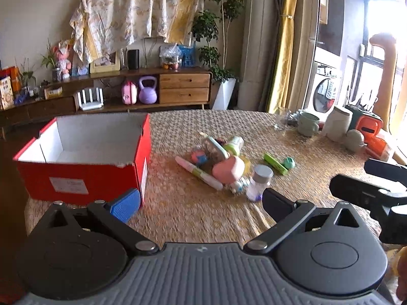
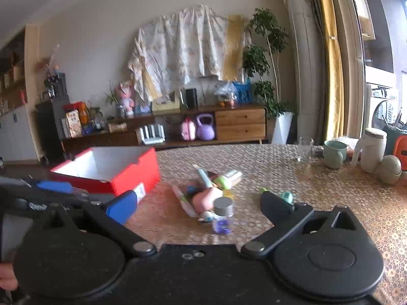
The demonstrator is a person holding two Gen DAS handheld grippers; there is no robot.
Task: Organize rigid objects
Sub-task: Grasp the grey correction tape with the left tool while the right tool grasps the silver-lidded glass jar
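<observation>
Both claws hanging spread over the desk (image 1: 193, 213).
Left claw (image 1: 201, 204) and right claw (image 2: 199, 207) gripping nothing; toy pile (image 1: 218, 160) sitting mid-frame, red box (image 1: 84, 175) at left.

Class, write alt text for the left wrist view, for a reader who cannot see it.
An open left tool hovers over a table, facing a pile of small toys and a small jar. An open red box stands left of the pile; mugs line the far right edge.

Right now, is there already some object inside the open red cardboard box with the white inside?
No, the red cardboard box shows only its bare white floor, and the small items lie piled on the table beside it.
</observation>
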